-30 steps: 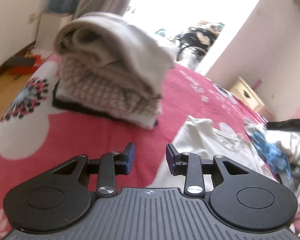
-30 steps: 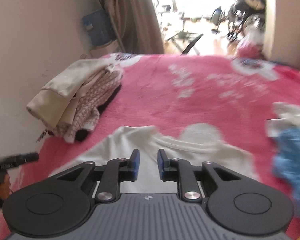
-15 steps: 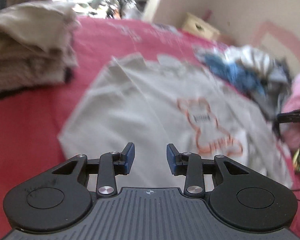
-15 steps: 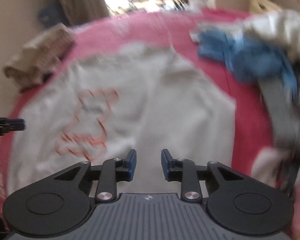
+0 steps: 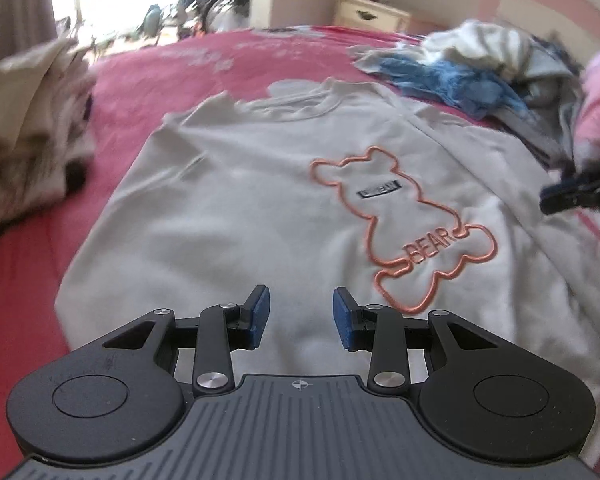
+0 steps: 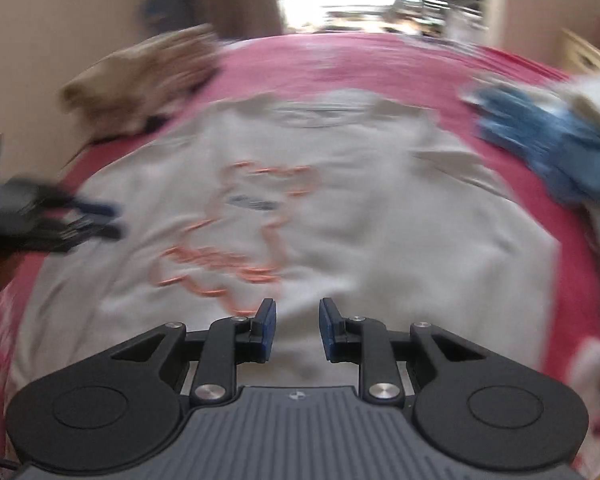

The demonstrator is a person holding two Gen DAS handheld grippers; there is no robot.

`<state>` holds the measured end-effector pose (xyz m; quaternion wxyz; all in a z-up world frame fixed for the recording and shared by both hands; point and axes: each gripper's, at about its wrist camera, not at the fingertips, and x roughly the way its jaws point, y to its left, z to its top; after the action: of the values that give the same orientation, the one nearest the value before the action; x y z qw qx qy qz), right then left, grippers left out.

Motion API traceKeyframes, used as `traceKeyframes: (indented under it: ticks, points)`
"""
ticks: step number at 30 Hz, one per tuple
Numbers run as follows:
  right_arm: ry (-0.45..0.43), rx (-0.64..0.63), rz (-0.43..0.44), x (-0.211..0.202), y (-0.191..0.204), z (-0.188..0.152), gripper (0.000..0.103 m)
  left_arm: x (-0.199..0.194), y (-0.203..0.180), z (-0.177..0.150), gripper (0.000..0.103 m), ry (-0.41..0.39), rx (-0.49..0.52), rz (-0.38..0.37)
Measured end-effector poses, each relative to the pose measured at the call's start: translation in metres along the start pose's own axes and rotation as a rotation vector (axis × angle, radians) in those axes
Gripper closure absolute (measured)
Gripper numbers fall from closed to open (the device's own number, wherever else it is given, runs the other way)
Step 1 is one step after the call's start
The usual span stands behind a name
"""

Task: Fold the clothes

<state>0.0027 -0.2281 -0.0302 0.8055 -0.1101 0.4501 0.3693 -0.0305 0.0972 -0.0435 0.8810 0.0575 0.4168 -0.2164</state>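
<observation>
The left tongs (image 5: 300, 322) hang over the lower part of a pale grey cotton T-shirt (image 5: 260, 200) with an orange bear outline, which lies spread flat, front up, on a pink patterned bedspread (image 5: 32, 300); their blue pads stand apart with nothing between them, only shirt cloth beneath. The bear print (image 5: 404, 232), lettered "BEAR", sits ahead of these tongs and to their right, and the collar lies farther ahead. Ahead and to their left rests a folded stack of beige and cream clothes (image 5: 24, 136); ahead and to their right lies a loose heap of blue and white garments (image 5: 472, 68). The right tongs (image 6: 297, 330) hover over the same shirt near its hem, their jaws closing with nothing between the pads. From them, the bear print lies ahead and to the left, though that view is blurred. The left tongs show dark at its left edge.
</observation>
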Motion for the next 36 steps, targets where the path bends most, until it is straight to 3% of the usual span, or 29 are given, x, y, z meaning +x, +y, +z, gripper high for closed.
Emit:
traceKeyframes:
  ticks: [4,8,11,13,15,17,19,21,24,27,29,32,34,36]
  points:
    - [0.133,-0.121,0.067,0.022,0.029,-0.031,0.077,0.014,-0.003,0.000,0.068,0.023,-0.003,0.018]
    - [0.237,-0.232,0.127,-0.005,0.043,-0.082,0.077,0.015,0.006,-0.006,0.068,0.032,-0.037,0.038]
    - [0.351,-0.291,0.161,-0.023,0.045,-0.090,0.077,0.012,0.013,-0.006,0.068,0.031,-0.053,0.036]
    - [0.348,-0.313,0.152,-0.028,0.047,-0.081,0.077,0.011,0.014,-0.005,0.068,0.027,-0.056,0.029]
    - [0.278,-0.286,0.164,-0.027,0.052,-0.065,0.077,0.006,0.011,-0.001,0.068,0.006,-0.051,0.019]
    - [0.203,-0.247,0.189,-0.022,0.059,-0.050,0.077,-0.005,-0.002,0.005,0.068,-0.036,-0.016,-0.059]
    - [0.186,-0.257,0.214,-0.010,0.070,-0.047,0.077,-0.016,-0.025,0.006,0.068,-0.056,0.062,-0.183]
    - [0.228,-0.301,0.236,-0.001,0.078,-0.056,0.077,-0.022,-0.056,0.001,0.068,-0.021,0.146,-0.329]
    - [0.324,-0.370,0.263,-0.005,0.079,-0.077,0.075,-0.021,-0.101,-0.024,0.068,0.083,0.275,-0.468]
    - [0.409,-0.380,0.300,-0.014,0.073,-0.085,0.075,-0.018,-0.132,-0.054,0.068,0.176,0.372,-0.527]
    - [0.449,-0.359,0.327,-0.022,0.069,-0.081,0.076,-0.018,-0.142,-0.069,0.068,0.213,0.377,-0.563]
    - [0.401,-0.388,0.308,-0.036,0.073,-0.074,0.076,-0.023,-0.151,-0.076,0.064,0.228,0.377,-0.601]
    - [0.366,-0.328,0.329,-0.037,0.072,-0.068,0.076,-0.023,-0.153,-0.073,0.064,0.243,0.359,-0.625]
    - [0.404,-0.320,0.347,-0.030,0.073,-0.074,0.076,-0.021,-0.151,-0.068,0.064,0.251,0.342,-0.638]
